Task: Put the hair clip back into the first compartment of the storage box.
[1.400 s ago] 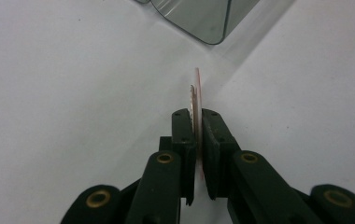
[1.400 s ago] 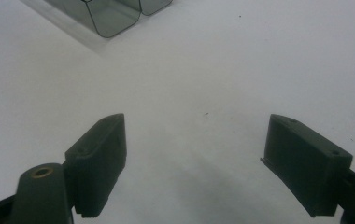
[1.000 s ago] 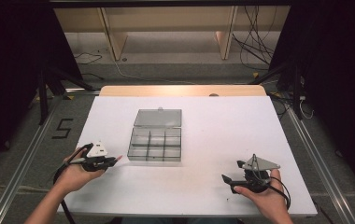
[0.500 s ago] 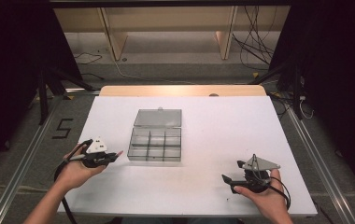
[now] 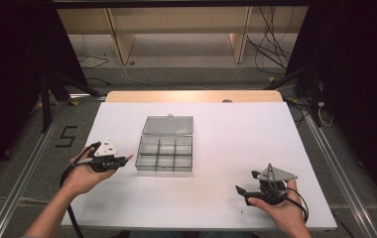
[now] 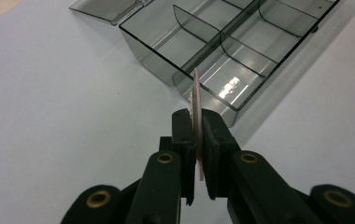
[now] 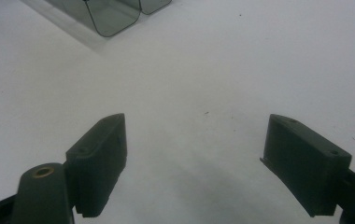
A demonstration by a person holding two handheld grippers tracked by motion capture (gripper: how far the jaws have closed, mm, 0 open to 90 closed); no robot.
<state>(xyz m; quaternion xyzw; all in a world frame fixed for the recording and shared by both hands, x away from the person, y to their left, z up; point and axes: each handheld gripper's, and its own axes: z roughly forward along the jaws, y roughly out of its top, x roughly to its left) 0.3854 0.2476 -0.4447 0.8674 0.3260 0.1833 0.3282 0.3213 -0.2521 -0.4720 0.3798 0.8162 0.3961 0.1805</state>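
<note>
Since the earlier frames, the left tongs (image 5: 127,158) have edged toward the box, their tip now just beside its left wall; the right tongs (image 5: 242,192) have kept their place near the front right of the bench.

Surface: one white bench (image 5: 236,139) with a bare wooden strip along its far edge. Beyond it stands a pale wooden frame (image 5: 176,29) on a grey floor (image 5: 186,74), with loose cables (image 5: 271,54) at the right. A "5" marking (image 5: 66,136) sits on the floor at the left, and metal rails (image 5: 23,173) run along both sides of the bench.

Count: one smoky clear compartment box (image 5: 165,152), lid (image 5: 168,125) open and lying flat behind it. Its tray shows six compartments, all without visible contents. Two hands, two tongs.

Left tongs (image 6: 198,135): jaws closed on one thin flat card (image 6: 196,93), held edge-on and upright, its top edge near the box's near corner. What the card is cannot be told.

Right tongs (image 7: 194,154): jaws spread wide, nothing between them, above bare bench, well apart from the box.
</note>
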